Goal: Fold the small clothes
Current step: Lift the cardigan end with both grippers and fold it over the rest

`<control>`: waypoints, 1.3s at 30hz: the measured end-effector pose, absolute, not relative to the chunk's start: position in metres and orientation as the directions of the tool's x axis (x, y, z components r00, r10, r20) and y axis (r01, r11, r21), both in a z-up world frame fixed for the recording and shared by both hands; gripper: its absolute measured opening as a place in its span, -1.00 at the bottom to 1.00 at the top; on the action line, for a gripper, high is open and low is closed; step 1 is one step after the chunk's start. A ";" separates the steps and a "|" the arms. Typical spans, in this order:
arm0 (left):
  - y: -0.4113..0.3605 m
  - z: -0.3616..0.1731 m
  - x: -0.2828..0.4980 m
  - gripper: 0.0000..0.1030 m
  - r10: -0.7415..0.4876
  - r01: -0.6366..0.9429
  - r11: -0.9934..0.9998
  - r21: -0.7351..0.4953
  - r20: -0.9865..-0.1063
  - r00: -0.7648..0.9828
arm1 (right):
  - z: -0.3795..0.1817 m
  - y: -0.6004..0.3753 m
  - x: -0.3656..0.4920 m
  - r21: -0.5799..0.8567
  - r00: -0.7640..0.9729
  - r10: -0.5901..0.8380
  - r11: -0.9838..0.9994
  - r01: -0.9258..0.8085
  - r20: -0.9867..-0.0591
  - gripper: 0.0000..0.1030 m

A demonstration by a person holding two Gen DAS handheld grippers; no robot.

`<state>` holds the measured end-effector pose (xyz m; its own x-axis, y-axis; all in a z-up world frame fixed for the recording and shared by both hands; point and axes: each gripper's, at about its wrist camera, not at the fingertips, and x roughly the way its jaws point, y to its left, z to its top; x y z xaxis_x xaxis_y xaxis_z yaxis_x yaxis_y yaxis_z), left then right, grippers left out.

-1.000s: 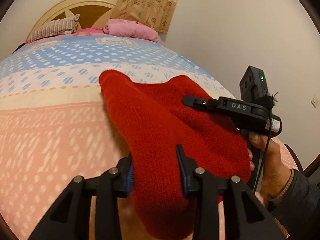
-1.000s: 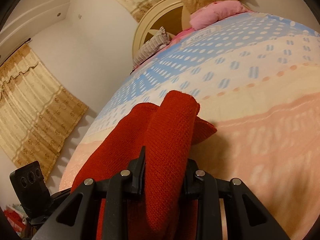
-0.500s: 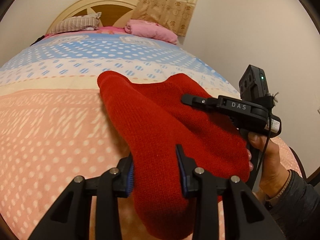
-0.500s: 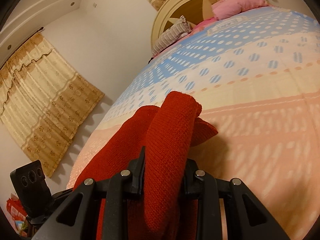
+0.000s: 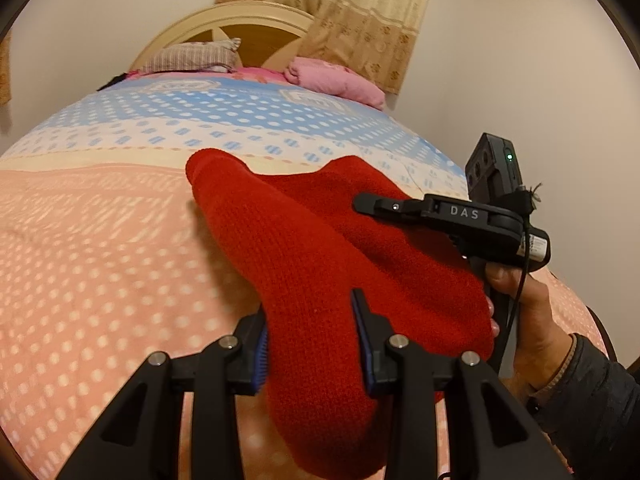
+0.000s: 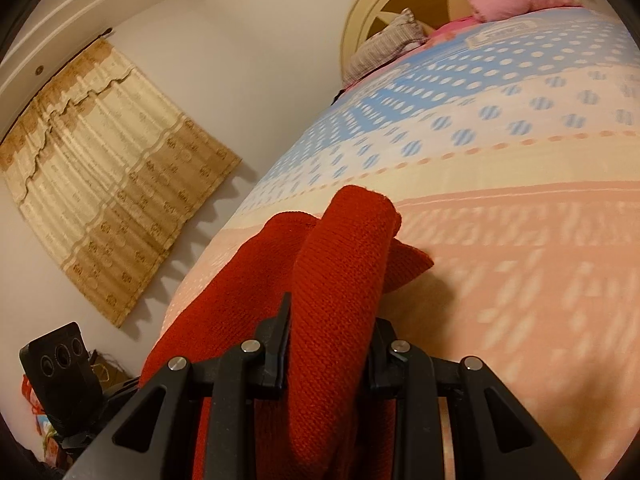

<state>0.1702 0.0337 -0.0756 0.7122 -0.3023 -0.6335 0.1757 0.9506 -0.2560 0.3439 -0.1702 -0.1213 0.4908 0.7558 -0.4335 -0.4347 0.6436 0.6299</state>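
A red knitted garment point(image 5: 304, 256) is held up above the bed by both grippers. My left gripper point(image 5: 312, 336) is shut on a bunched edge of it, which hangs down between the jaws. My right gripper point(image 6: 328, 340) is shut on another bunched edge of the red garment point(image 6: 340, 272). In the left wrist view the right gripper point(image 5: 440, 216) shows side-on at the right, over the cloth, with a hand below it. The far part of the garment drapes toward the bedspread.
The bed has a dotted bedspread point(image 5: 100, 248), pink near and blue far. A striped pillow point(image 5: 192, 58) and a pink pillow point(image 5: 336, 80) lie by the wooden headboard point(image 5: 240, 28). Curtains point(image 6: 104, 160) hang on the wall. The left gripper's camera block point(image 6: 60, 368) shows low left.
Both grippers keep their hold on the garment. The views have tilted, so the headboard and pillows have shifted right and down; the garment's shape is nearly the same.
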 end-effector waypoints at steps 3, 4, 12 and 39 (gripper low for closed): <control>0.046 -0.076 0.162 -0.29 -0.271 0.150 0.959 -0.239 -0.633 0.726 | -0.121 -0.147 0.344 0.630 0.463 0.774 0.626 -0.459 -0.432 -0.45; 0.048 -0.076 0.161 -0.29 -0.267 0.144 0.960 -0.240 -0.634 0.726 | -0.121 -0.142 0.343 0.631 0.456 0.779 0.621 -0.465 -0.431 -0.45; 0.071 -0.084 0.139 -0.29 -0.230 0.077 0.963 -0.259 -0.637 0.735 | -0.123 -0.097 0.339 0.629 0.375 0.810 0.587 -0.510 -0.451 -0.45; 0.102 -0.120 0.116 -0.02 -0.118 -0.056 0.968 -0.243 -0.645 0.755 | -0.137 -0.040 0.373 0.531 0.308 0.684 0.717 -0.452 -0.661 -0.44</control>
<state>0.1158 0.1016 -0.1203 0.7550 -0.1179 -0.6450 -0.0563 0.9684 -0.2428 0.3730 -0.0398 -0.1373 0.3077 0.6841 -0.6614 -0.4520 0.7167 0.5310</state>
